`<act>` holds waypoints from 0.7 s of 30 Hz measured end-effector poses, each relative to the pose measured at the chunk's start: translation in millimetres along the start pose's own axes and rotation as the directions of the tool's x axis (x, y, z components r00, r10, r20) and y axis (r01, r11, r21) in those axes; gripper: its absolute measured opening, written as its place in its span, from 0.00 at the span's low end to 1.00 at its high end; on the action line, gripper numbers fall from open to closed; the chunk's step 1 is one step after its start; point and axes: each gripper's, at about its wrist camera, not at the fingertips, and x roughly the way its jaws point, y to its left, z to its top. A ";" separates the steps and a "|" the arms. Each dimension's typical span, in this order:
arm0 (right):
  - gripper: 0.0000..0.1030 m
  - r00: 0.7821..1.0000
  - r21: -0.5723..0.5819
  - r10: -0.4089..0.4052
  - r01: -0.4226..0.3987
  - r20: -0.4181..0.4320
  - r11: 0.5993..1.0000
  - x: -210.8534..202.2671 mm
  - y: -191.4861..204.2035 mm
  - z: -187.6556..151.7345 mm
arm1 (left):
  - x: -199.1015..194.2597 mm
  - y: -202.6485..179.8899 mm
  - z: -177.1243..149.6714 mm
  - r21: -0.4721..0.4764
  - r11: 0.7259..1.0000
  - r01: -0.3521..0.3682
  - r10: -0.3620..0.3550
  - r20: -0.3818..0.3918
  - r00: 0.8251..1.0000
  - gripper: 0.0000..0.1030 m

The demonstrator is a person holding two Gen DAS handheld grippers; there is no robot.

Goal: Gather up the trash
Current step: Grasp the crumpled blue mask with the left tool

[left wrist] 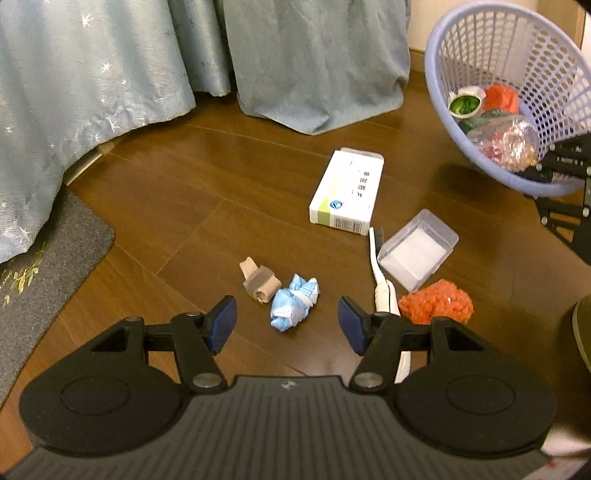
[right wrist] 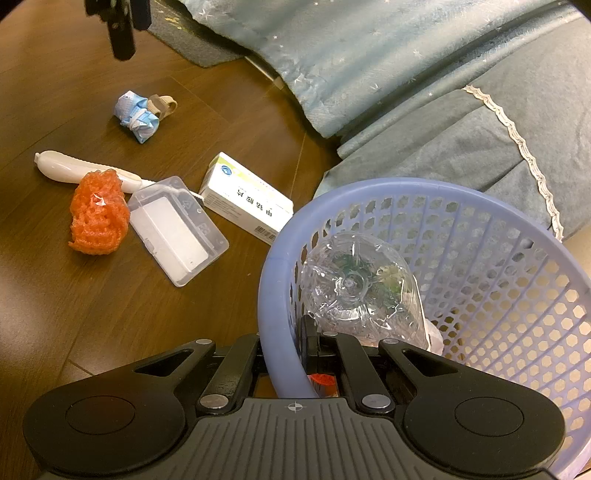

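Observation:
My left gripper [left wrist: 287, 325] hangs open above the wooden floor, its blue pads on either side of a crumpled blue face mask [left wrist: 294, 306] just ahead. A beige scrap [left wrist: 257, 283] touches the mask. Further on lie a white box [left wrist: 347, 192], a clear plastic case [left wrist: 417, 254], a white toothbrush-like handle [left wrist: 382, 288] and an orange foam net [left wrist: 437, 302]. My right gripper [right wrist: 286, 350] is shut on the rim of the lilac basket [right wrist: 273, 295], which is tilted and holds a crushed clear bottle [right wrist: 358, 288] and other trash.
Blue-grey bed covers [left wrist: 110, 66] hang to the floor at the back. A grey mat [left wrist: 55, 254] lies at the left. In the right wrist view the same litter is spread to the left of the basket, with the left gripper [right wrist: 122, 26] at the top left.

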 end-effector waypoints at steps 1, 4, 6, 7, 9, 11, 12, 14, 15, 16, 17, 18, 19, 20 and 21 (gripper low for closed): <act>0.00 1.000 0.000 0.000 0.000 0.000 1.000 0.0 0.2 0.1 | 1.8 -0.8 -1.4 0.006 1.000 -0.001 0.001 -0.003 1.000 0.54; 0.00 1.000 -0.001 0.000 0.000 0.000 1.000 0.1 0.3 0.3 | 8.3 -2.1 -4.8 0.036 0.999 -0.025 0.025 -0.005 1.000 0.54; 0.00 1.000 -0.001 0.000 0.000 0.000 1.000 0.1 0.3 0.2 | 14.1 -1.9 -6.1 0.054 0.998 -0.033 0.033 -0.012 0.999 0.52; 0.01 1.000 0.000 0.000 0.000 0.000 1.000 0.0 0.2 0.1 | 17.3 -1.5 -6.7 0.056 0.998 -0.034 0.035 -0.015 0.999 0.51; 0.00 1.000 -0.001 0.000 0.000 0.000 1.000 -0.1 0.3 0.0 | 23.7 -1.3 -7.5 0.060 0.998 -0.034 0.036 -0.023 0.999 0.50; 0.01 1.000 0.000 0.000 0.000 -0.001 1.000 0.1 0.3 0.3 | 29.5 -2.1 -8.3 0.067 0.997 -0.032 0.034 -0.029 0.999 0.50; 0.01 1.000 0.000 0.000 0.000 -0.001 1.000 0.1 0.3 0.3 | 32.5 -2.6 -8.9 0.070 0.997 -0.032 0.034 -0.031 0.999 0.50; 0.01 1.000 -0.001 0.000 0.000 0.000 1.000 0.1 0.3 0.3 | 38.2 -2.8 -10.2 0.072 0.997 -0.029 0.031 -0.039 0.999 0.50; 0.01 1.000 -0.002 0.001 -0.001 -0.001 1.000 0.0 0.4 0.0 | 40.2 -2.8 -10.8 0.072 0.997 -0.027 0.030 -0.041 0.999 0.50; 0.01 1.000 -0.002 0.001 -0.001 -0.001 1.000 0.1 0.4 0.2 | 42.5 -2.7 -11.6 0.071 0.997 -0.029 0.032 -0.042 0.999 0.50; 0.01 1.000 -0.003 0.001 -0.001 -0.001 1.000 0.2 0.9 0.3 | 44.2 -2.5 -12.2 0.069 0.997 -0.028 0.031 -0.044 0.999 0.50; 0.01 1.000 -0.004 0.001 -0.001 -0.002 1.000 0.3 1.3 0.4 | 46.2 -2.2 -12.9 0.067 0.997 -0.027 0.030 -0.047 0.998 0.50; 0.01 1.000 -0.002 0.002 -0.002 -0.002 1.000 0.3 1.4 0.5 | 48.2 -2.0 -13.7 0.065 0.998 -0.026 0.030 -0.050 0.998 0.50; 0.01 1.000 -0.003 0.001 -0.001 -0.001 1.000 0.2 1.7 0.3 | 49.8 -1.8 -14.4 0.065 0.998 -0.025 0.029 -0.053 0.998 0.50; 0.01 1.000 -0.002 0.001 -0.001 -0.001 1.000 0.1 2.0 0.2 | 51.3 -1.7 -15.0 0.065 0.998 -0.024 0.028 -0.057 0.998 0.50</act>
